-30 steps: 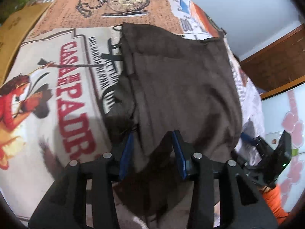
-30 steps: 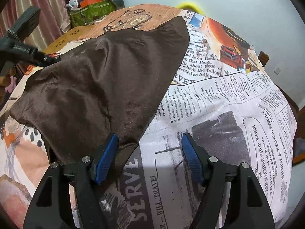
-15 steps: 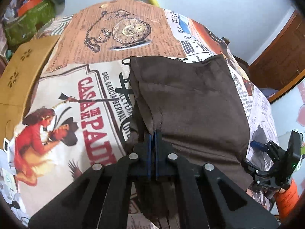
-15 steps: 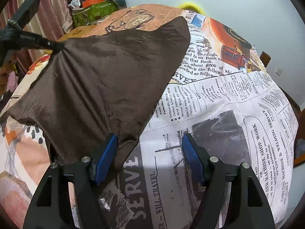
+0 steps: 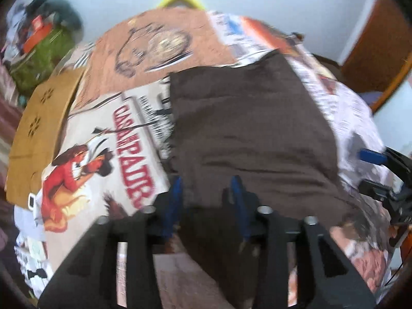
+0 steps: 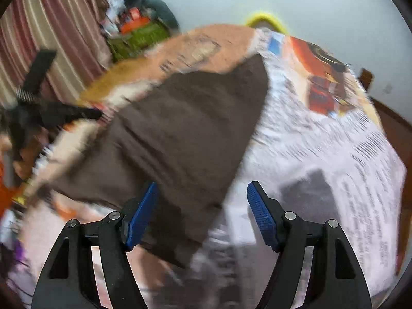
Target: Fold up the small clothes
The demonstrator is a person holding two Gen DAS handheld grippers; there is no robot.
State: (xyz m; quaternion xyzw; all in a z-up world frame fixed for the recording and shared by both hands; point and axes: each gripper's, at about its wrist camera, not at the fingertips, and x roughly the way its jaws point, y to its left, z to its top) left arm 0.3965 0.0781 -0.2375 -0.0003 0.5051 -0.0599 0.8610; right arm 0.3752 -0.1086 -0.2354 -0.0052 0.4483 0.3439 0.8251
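brown cloth spread flat, both tongs apart

dark brown folded fabric garment (image 5: 247,134) lying flat on the surface (image 5: 164,41), over a printed newspaper-collage cover. near edge of the garment reaching between the blue pads of the left tongs (image 5: 207,203), jaws opening, pads not pressing the cloth. left of the garment, large red lettering on a cream poster panel (image 5: 134,152), reading roughly "casa ... padr", partly blurred; beside it a red-dressed figure (image 5: 69,177). farther back, an orange-brown panel with a pocket-watch drawing (image 5: 159,43). small print elsewhere too smeared to read. tan cardboard piece (image 5: 41,126) at the left edge of the surface. green box with clutter (image 5: 43,59) in the far left corner.

from the right wrist view, right tongs (image 6: 202,211) standing wide apart, jaws opening, above the near right corner of the brown garment (image 6: 185,139); cloth under the left blue pad (image 6: 141,216), not pinched. white newspaper columns (image 6: 334,154) to the right, text blurred beyond reading. orange panel with a red vehicle picture (image 6: 322,87) at the far right. striped pink curtain (image 6: 51,25) at the left. left tongs visible at the left edge (image 6: 51,113), just beside the far side of the garment.
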